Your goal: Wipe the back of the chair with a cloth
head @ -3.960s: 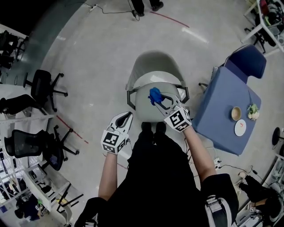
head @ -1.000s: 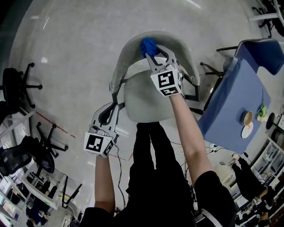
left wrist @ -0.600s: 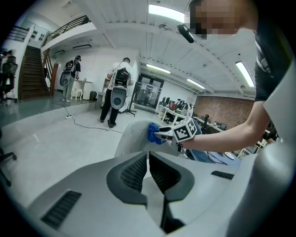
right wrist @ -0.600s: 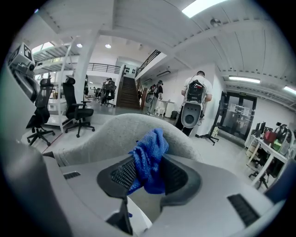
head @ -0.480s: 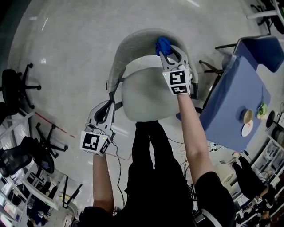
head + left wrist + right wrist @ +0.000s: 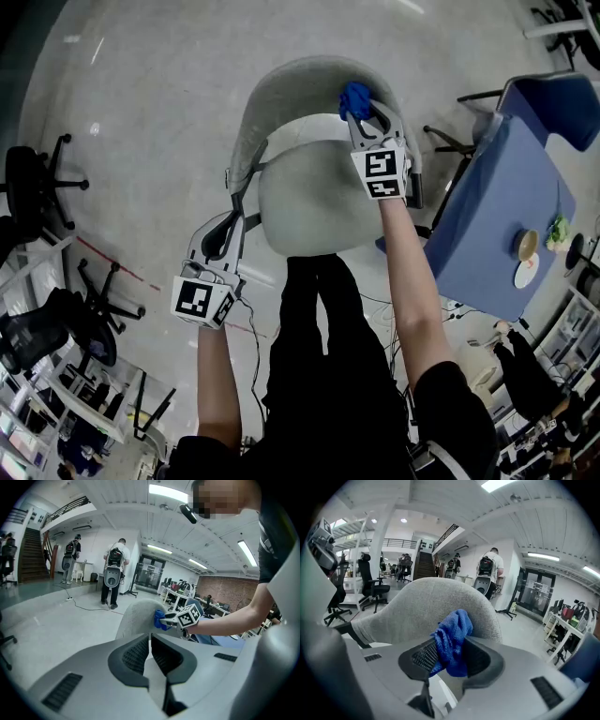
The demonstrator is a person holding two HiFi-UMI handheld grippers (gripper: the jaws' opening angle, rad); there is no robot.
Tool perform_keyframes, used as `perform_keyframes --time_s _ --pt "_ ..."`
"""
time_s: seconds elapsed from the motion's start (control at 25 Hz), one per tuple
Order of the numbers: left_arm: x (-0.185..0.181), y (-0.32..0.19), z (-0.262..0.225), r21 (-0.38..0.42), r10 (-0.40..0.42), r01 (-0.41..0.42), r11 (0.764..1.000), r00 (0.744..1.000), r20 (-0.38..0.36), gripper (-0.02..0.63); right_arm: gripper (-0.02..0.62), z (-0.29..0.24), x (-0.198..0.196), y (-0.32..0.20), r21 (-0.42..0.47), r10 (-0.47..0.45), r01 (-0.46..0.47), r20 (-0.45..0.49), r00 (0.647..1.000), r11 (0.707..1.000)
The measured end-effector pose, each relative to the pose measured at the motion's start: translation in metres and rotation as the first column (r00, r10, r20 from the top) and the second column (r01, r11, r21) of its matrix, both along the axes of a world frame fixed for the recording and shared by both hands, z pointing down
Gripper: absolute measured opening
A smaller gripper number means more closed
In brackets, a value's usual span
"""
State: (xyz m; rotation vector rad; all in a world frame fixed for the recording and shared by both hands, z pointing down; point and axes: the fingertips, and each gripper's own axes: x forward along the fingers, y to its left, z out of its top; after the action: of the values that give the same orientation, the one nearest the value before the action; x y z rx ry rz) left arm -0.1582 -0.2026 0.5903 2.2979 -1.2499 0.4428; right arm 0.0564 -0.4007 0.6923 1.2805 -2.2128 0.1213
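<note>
Pressing blue cloth (image 6: 353, 95) against chair back (image 6: 281, 86) (right tongs (image 6: 360, 107) clamped).

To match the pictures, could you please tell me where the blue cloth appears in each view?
Head view: blue cloth at top centre, on the grey chair back.
Left gripper view: cloth at centre, against the chair back.
Right gripper view: cloth at centre, between the jaws.
Shared landmark: grey chair back.

I see the cloth (image 6: 354, 97), a bunched bright-blue rag, pinched between the jaws of my right gripper (image 6: 362, 112) and pressed to the chair back (image 6: 281, 80) near its top edge, at about one o'clock on its curve. The back is pale grey fabric, upright, wrapping the round seat (image 6: 309, 202) from nine to three o'clock.
</note>
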Motion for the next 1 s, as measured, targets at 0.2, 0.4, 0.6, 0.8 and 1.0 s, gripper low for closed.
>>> perform_keyframes --time_s 0.2,0.4,0.6,0.8,1.0 --pt "-0.003 -0.003 0.008 0.002 0.011 -0.011 1.000 1.000 -0.001 0.035 0.166 0.017 -0.013 -0.003 -0.012 -0.018 0.018 -0.015 1.000 1.000" --pt "-0.012 -0.008 0.018 0.002 0.008 -0.008 1.000 1.000 -0.001 0.035 0.166 0.028 -0.034 -0.005 -0.014 -0.049 0.049 -0.017 0.999 0.999" --pt "-0.018 -0.013 0.028 0.007 0.013 -0.013 1.000 1.000 -0.003 0.035 0.166 0.039 -0.057 -0.005 -0.009 -0.078 0.078 -0.007 0.997 0.997" --pt "-0.021 -0.012 0.042 0.005 0.018 -0.017 1.000 1.000 -0.006 0.035 0.166 0.053 -0.075 0.001 -0.001 -0.122 0.122 -0.006 0.993 0.993" --pt "-0.024 -0.010 0.055 0.001 0.017 -0.017 1.000 1.000 -0.001 0.035 0.166 0.066 -0.100 0.008 0.002 -0.179 0.179 0.000 0.984 0.984"
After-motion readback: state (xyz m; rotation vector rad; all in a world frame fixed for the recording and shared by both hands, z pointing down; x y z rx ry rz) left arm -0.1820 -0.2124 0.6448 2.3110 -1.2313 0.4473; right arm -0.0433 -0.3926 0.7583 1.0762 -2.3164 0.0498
